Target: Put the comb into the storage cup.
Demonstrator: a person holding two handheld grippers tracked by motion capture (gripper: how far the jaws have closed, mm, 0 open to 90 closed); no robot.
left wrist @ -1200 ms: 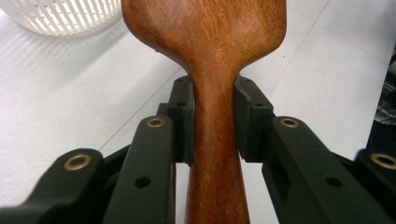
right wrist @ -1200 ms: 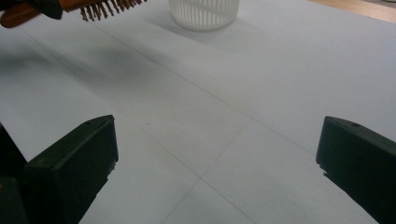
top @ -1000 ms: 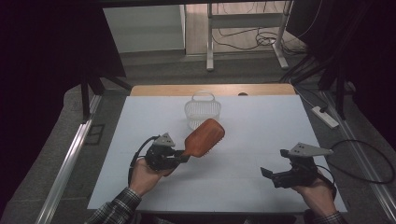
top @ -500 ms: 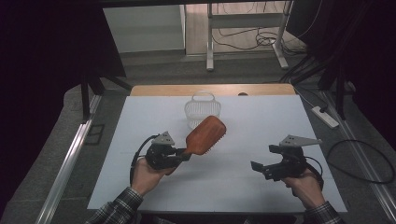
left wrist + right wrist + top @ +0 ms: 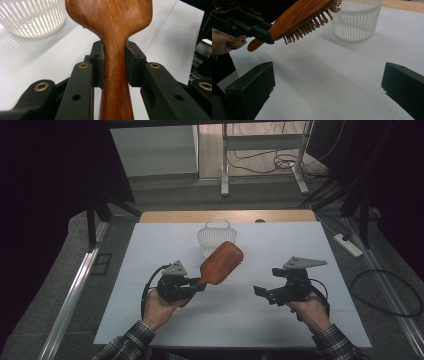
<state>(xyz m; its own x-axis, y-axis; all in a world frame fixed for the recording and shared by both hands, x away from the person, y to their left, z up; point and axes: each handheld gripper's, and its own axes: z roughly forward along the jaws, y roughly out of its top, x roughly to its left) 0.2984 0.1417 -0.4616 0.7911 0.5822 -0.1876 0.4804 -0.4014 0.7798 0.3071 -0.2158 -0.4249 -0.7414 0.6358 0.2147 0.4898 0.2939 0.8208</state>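
Observation:
A wooden paddle hairbrush (image 5: 222,262) hangs tilted above the white table (image 5: 310,245), bristles facing down and right. My left gripper (image 5: 199,283) is shut on its handle; in the left gripper view both pads press the narrow neck of the hairbrush (image 5: 113,37) at the left gripper (image 5: 113,63). Its head points toward a white slatted basket (image 5: 212,237). My right gripper (image 5: 260,292) stands open and empty, right of the brush and apart from it. In the right gripper view the right gripper (image 5: 329,82) faces the hairbrush (image 5: 302,15), with the left gripper (image 5: 265,36) clamping its handle.
The basket (image 5: 354,20) stands upright at the table's far middle, just beyond the brush head, and also shows as the basket (image 5: 30,17) in the left gripper view. A wooden strip (image 5: 270,215) borders the far edge. Cables and a power strip (image 5: 350,245) lie on the floor to the right.
My right gripper has moved left toward the table's middle, closer to the brush, jaws still open. The left gripper and hairbrush have stayed in place.

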